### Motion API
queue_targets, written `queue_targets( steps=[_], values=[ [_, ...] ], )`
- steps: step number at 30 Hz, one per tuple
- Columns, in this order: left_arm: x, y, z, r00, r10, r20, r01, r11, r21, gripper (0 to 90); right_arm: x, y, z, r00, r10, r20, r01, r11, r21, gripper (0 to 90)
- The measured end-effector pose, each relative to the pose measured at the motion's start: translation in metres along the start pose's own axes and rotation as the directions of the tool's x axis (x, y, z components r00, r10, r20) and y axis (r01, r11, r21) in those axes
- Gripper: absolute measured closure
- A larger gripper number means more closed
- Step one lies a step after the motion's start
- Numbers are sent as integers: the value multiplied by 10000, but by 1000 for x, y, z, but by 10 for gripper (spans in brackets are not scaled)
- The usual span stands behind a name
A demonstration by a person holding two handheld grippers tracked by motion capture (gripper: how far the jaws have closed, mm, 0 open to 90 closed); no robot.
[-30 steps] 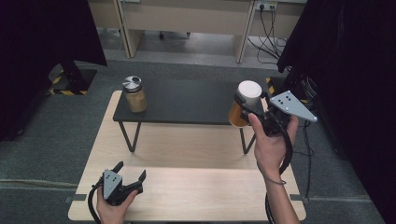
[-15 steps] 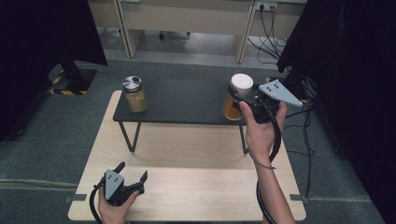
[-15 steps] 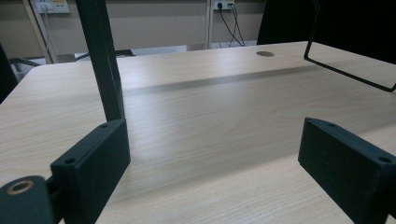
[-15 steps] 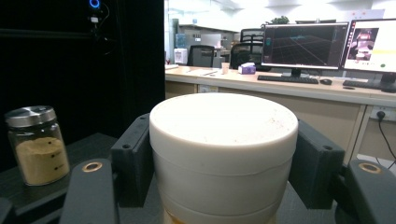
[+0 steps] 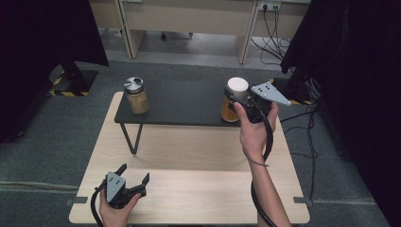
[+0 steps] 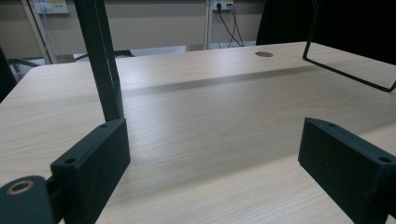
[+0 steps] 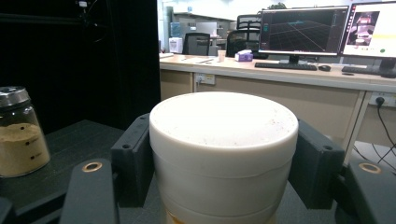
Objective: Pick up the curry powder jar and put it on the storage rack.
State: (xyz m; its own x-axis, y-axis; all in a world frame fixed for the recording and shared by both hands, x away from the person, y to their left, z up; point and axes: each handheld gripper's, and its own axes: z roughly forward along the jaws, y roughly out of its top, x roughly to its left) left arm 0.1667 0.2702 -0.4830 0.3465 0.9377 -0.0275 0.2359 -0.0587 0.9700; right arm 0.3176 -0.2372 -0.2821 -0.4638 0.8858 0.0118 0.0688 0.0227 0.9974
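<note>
My left gripper (image 5: 134, 181) is staying low at the near edge of the wooden table (image 5: 198, 189), its jaws spread wide with nothing between them. In the left gripper view a black leg (image 6: 100, 60) of the little shelf is standing just past one jaw. My right gripper (image 5: 242, 101) is reaching farther out than a second ago, and its jaws are now pressing both sides of the white lid (image 7: 224, 123) of the jar (image 5: 232, 105) on the right end of the dark shelf (image 5: 182, 101). Far at the left end a glass jar of tan powder (image 5: 136, 96) with a silver lid is sitting well apart. Beyond, computer screens (image 7: 301, 30) are glowing on a desk.
</note>
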Motion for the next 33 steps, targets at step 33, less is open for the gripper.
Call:
queue_targets(
  steps=[33],
  values=[
    [-2,0,1,10000,48,43,-48,10000,41,84,1,-15,4,9999,-30,145,34,9995,-307,339]
  ],
)
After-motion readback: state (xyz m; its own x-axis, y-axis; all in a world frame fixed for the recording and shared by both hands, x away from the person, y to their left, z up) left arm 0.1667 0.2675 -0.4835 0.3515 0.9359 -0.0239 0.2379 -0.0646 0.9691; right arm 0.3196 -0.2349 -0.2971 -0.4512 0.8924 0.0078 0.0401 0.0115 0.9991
